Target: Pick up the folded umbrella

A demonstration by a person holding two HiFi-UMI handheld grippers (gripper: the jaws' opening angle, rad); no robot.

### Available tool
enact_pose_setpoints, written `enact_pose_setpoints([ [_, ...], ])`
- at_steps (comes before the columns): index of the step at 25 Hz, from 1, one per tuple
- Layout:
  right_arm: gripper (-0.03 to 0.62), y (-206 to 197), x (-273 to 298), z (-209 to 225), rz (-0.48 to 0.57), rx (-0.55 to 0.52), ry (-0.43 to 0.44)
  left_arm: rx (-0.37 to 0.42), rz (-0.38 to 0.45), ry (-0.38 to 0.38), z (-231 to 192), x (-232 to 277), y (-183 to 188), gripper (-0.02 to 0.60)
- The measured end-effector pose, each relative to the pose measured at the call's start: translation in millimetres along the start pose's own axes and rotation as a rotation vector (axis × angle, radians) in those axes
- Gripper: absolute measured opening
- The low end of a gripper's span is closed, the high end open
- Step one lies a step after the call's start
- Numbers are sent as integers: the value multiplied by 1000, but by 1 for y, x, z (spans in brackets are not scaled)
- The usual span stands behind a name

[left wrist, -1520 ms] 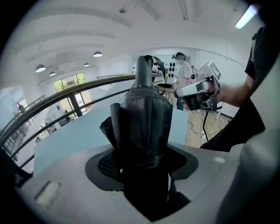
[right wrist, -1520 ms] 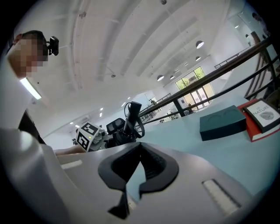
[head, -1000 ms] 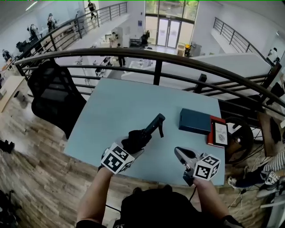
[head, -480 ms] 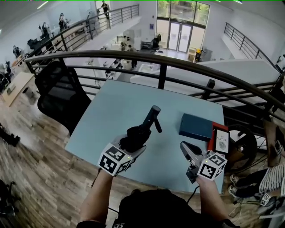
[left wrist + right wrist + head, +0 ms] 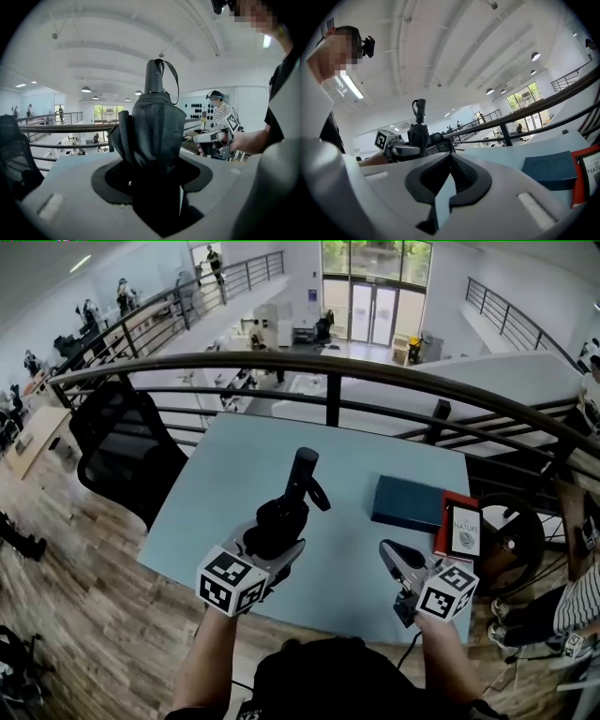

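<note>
my left claw (image 5: 150,165) pinched the folded umbrella (image 5: 153,123) by its bunched black canopy, with the handle and wrist loop pointing up past the jaw tips, and held it clear of the pale blue table (image 5: 234,474) beneath the claw. to the right of that claw, my right claw (image 5: 449,159) hung over the table's near edge with its jaws pressed together on nothing. beyond the right claw's tips lay a flat teal box (image 5: 409,503) with a red book (image 5: 458,527) just beside it on the right, and farther out past both claws ran the dark railing (image 5: 328,362).
</note>
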State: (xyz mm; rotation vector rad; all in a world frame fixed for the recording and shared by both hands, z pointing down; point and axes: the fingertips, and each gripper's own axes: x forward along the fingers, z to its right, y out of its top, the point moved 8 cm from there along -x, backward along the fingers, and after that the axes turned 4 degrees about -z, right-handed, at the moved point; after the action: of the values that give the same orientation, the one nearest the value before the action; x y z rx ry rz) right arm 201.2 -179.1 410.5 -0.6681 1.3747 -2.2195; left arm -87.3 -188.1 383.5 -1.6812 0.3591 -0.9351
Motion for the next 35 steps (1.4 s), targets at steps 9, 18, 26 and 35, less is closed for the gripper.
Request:
enact_pose_setpoints([
  [9, 2, 6, -11, 1, 13, -35, -23, 8, 98, 51, 2, -4, 16, 270],
  [18, 2, 2, -7, -6, 2, -56, -14, -38, 170, 69, 6, -2, 11, 270],
  [26, 0, 1, -9, -2, 22, -62, -5, -82, 236, 31, 11, 2, 5, 270],
  [35, 0, 3, -12, -9, 21, -104, -13, -102, 259, 43, 9, -6, 8, 270],
])
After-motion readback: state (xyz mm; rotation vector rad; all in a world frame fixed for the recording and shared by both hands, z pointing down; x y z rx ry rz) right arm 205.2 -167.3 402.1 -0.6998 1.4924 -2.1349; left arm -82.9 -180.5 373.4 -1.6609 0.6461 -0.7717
